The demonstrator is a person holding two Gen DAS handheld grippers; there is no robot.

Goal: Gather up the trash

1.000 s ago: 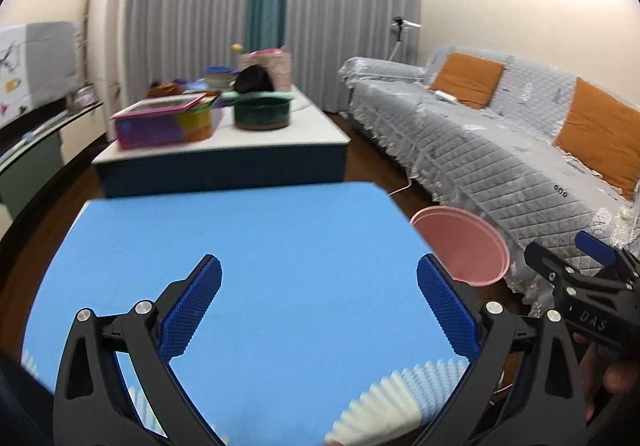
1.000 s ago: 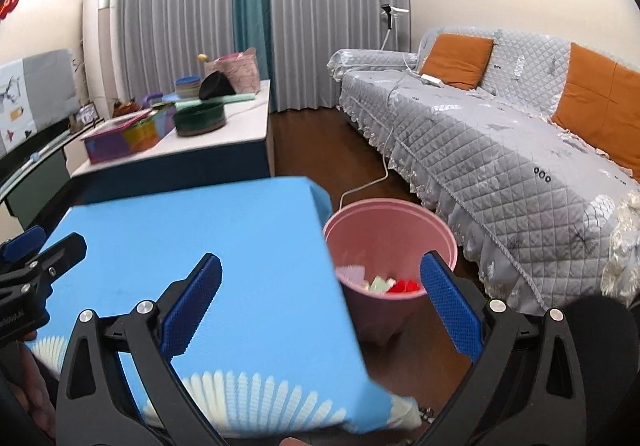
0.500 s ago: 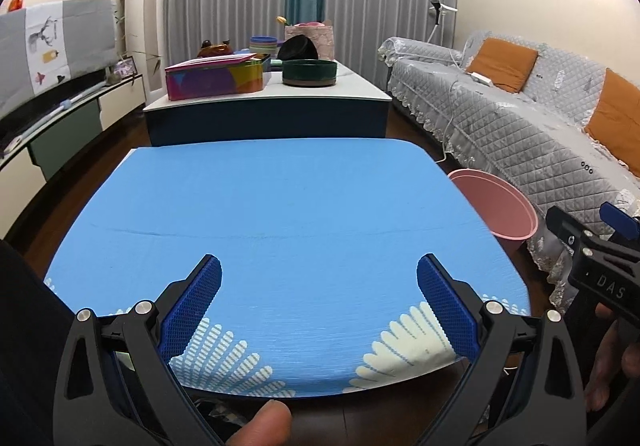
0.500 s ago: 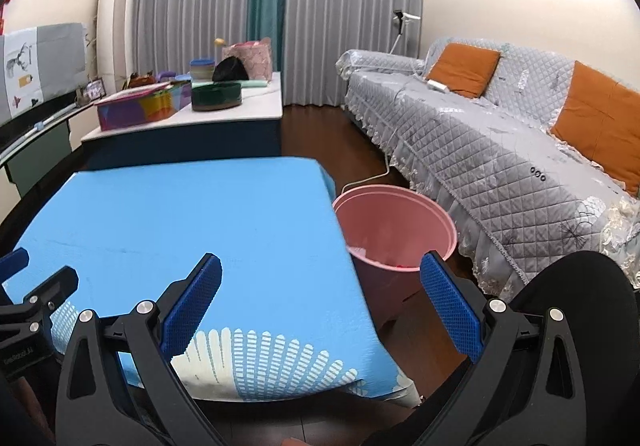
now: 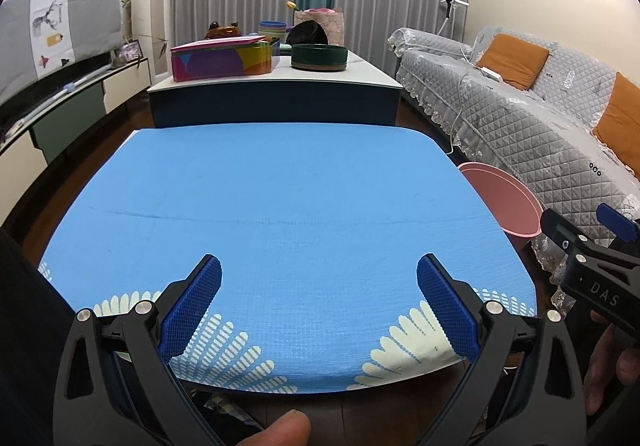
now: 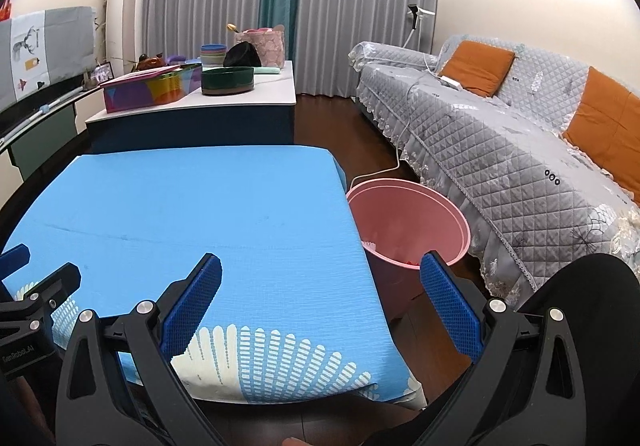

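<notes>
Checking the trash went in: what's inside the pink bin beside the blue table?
In the right wrist view the pink bin shows a pale crinkled scrap at its near-left inner wall and something red low down. The blue table edge and right hand-held gripper hide the bin's bottom.

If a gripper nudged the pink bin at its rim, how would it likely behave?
The pink bin looks like thin plastic with only a few scraps inside, so it is probably light and would slide on the wood floor. It is tall and stands free beside the blue table, so a rim push might tip it.
</notes>
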